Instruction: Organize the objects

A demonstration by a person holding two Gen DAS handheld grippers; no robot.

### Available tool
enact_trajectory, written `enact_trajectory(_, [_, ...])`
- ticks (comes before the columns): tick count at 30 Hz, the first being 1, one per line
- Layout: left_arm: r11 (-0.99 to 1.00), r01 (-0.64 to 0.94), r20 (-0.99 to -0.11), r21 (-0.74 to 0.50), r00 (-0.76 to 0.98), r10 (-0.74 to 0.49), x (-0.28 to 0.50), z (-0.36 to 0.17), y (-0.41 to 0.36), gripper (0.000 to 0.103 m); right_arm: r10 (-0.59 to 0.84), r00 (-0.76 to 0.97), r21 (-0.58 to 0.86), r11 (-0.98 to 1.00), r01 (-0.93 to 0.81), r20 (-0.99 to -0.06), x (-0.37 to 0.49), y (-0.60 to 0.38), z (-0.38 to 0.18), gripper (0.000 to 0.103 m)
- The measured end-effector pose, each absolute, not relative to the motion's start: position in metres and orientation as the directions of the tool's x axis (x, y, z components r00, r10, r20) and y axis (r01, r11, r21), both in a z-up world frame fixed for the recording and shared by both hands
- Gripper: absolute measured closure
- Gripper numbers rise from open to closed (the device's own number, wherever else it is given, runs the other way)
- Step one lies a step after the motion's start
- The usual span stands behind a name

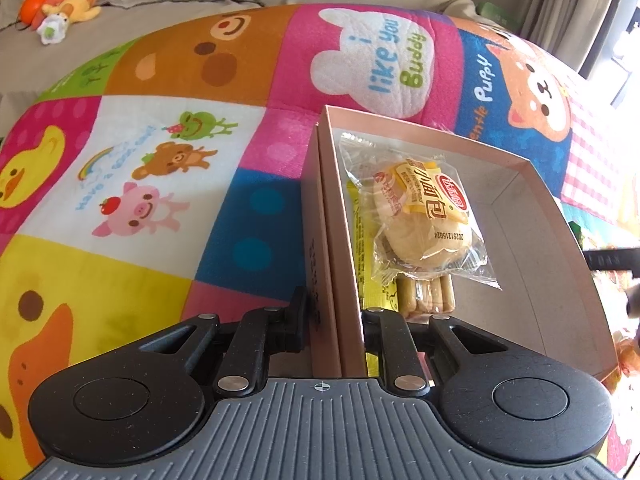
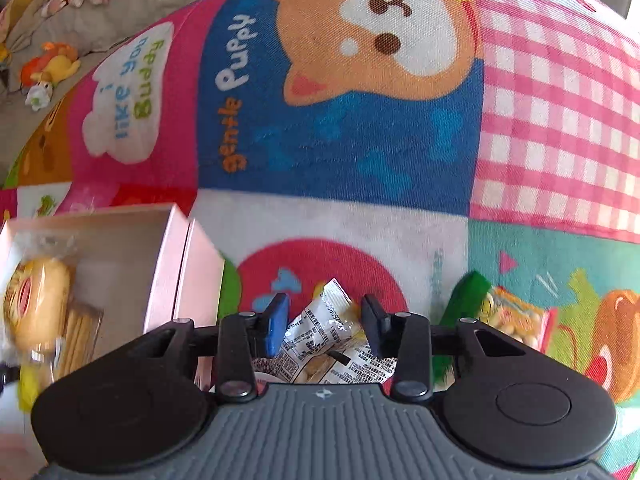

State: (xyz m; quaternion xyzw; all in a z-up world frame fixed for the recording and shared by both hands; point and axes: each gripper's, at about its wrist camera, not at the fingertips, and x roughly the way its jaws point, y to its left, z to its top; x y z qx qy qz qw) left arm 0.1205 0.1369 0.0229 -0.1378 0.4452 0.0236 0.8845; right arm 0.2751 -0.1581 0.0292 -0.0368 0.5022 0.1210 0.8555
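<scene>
Holding the pink box [image 1: 560,264] wall firmly, the left gripper [image 1: 332,320] steadied it while the right gripper [image 2: 326,320] closed around a white snack packet [image 2: 320,328] (grip uncertain) near the quilt's [image 2: 340,160] front edge, needing a lift into the box.

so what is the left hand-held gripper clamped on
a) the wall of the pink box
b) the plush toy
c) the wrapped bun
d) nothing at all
a: the left hand-held gripper has one finger outside and one inside the pink box, pinching its near wall, while the wrapped bun lies loose inside the box.
</scene>
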Motion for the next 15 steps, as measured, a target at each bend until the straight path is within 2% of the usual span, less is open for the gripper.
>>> enact_trajectory(9, [0.961, -0.168, -0.794, -0.221, 0.603, -0.077, 0.12, 0.023, 0.136, 0.084, 0.269, 0.386, 0.116, 0.919, -0.376, -0.883, 0.147, -0.201, 0.047, 0.063])
enact_trajectory(10, [0.961, -0.168, -0.794, -0.219, 0.603, -0.075, 0.12, 0.023, 0.136, 0.084, 0.292, 0.41, 0.132, 0.917, -0.377, -0.864, 0.133, -0.209, 0.057, 0.059])
enact_trajectory(12, [0.962, -0.17, -0.796, -0.215, 0.602, -0.072, 0.12, 0.023, 0.136, 0.084, 0.304, 0.49, 0.129, 0.924, -0.359, -0.817, 0.111, -0.229, 0.077, 0.046])
enact_trajectory(13, [0.962, -0.171, -0.796, -0.215, 0.601, -0.071, 0.12, 0.023, 0.136, 0.084, 0.292, 0.537, 0.115, 0.934, -0.338, -0.791, 0.104, -0.24, 0.086, 0.035])
enact_trajectory(14, [0.961, -0.173, -0.796, -0.215, 0.602, -0.07, 0.12, 0.023, 0.136, 0.084, 0.264, 0.592, 0.094, 0.949, -0.302, -0.762, 0.098, -0.253, 0.094, 0.031])
enact_trajectory(15, [0.961, -0.174, -0.795, -0.216, 0.602, -0.07, 0.12, 0.023, 0.136, 0.084, 0.229, 0.625, 0.071, 0.961, -0.268, -0.746, 0.095, -0.263, 0.097, 0.031])
